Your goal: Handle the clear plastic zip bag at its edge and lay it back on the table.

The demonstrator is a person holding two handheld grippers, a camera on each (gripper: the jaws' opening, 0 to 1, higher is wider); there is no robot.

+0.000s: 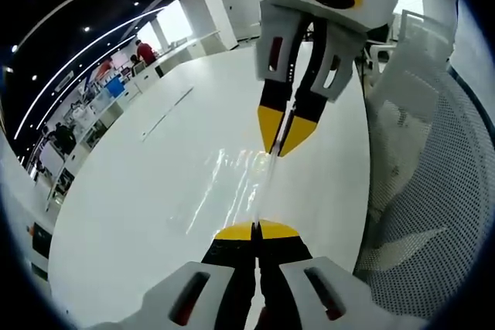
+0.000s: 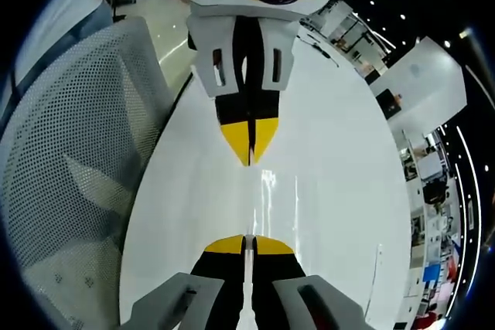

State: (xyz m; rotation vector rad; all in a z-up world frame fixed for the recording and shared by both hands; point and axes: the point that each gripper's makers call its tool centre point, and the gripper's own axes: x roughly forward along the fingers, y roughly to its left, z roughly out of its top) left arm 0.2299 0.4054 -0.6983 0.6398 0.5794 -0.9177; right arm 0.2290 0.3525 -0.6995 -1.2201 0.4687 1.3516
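Observation:
The clear plastic zip bag is stretched edge-on between my two grippers above the white table. My left gripper rises from the bottom of the left gripper view, its yellow tips shut on the bag's near edge. My right gripper comes down from the top there, shut on the far edge. In the right gripper view the bag shows as a thin bright line from my right gripper up to my left gripper. Both pairs of jaws are pressed together.
A white mesh chair stands against the table's edge, also seen as the mesh chair in the right gripper view. The table is long and glossy. Desks and people are far off in the room.

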